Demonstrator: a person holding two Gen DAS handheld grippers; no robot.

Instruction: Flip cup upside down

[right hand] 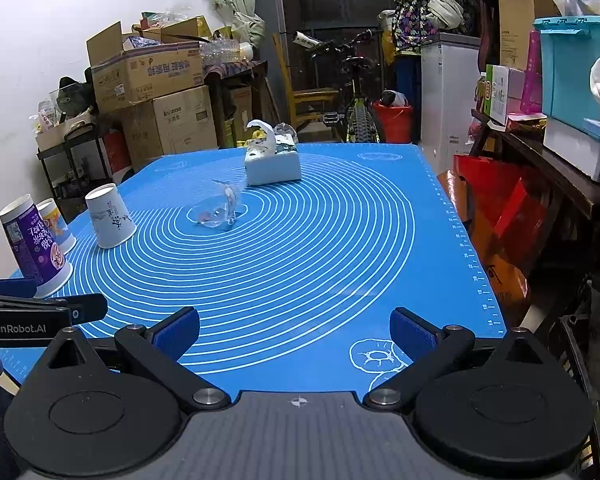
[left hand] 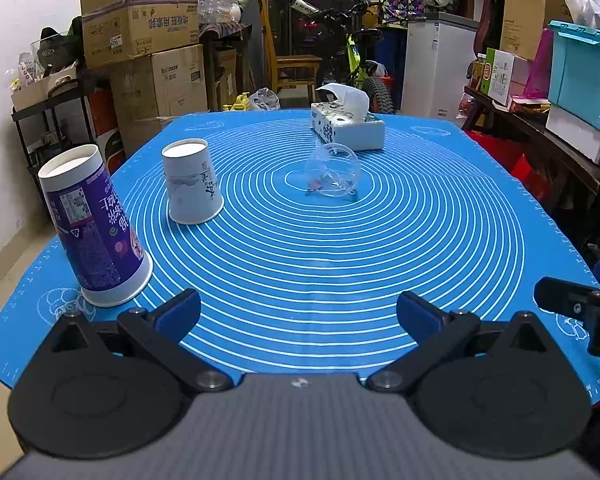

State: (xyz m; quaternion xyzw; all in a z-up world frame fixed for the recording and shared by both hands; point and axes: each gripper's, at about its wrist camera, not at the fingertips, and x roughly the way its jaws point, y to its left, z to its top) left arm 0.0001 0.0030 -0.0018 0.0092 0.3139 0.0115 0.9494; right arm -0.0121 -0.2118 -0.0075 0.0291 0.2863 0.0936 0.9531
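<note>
step: approach, none grasped | left tongs [left hand: 299,312] apart, empty | right tongs [right hand: 295,328] apart, empty | clear cup [left hand: 332,174] on its side mid-desk [left hand: 440,240], before tissue box [left hand: 348,126] | next: reach, clamp its wall, turn mouth-down

we see even indoor light, soft shadows beneath the cups, mild glare on the blue mat [left hand: 420,240], sharp focus, strong fisheye bending at edges.
</note>
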